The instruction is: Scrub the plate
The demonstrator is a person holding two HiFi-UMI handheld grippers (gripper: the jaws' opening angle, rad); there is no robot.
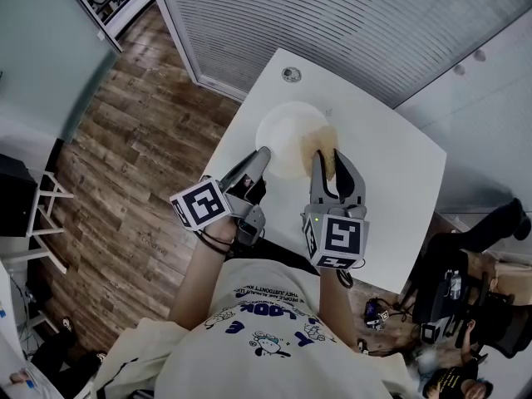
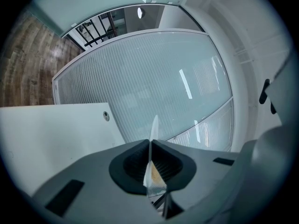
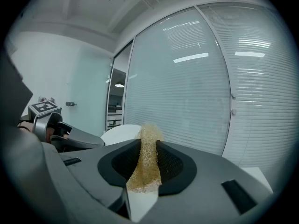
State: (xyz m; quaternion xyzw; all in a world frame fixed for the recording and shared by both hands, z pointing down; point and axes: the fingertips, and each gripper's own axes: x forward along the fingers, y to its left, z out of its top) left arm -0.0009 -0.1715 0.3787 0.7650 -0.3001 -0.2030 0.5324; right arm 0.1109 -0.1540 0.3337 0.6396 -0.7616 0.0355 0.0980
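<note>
A white plate is held up on edge over the white table. My left gripper is shut on its near rim; in the left gripper view the plate shows as a thin edge-on sliver pinched between the jaws of that gripper. My right gripper is shut on a tan mesh scrubber, which lies against the plate's right side. In the right gripper view the scrubber sticks out past the jaws of the right gripper, the plate just beyond it and the left gripper to the left.
A round cable grommet sits near the table's far corner. A slatted blind wall runs behind the table, and wooden floor lies to the left. Dark gear and a seated person's legs are at the lower right.
</note>
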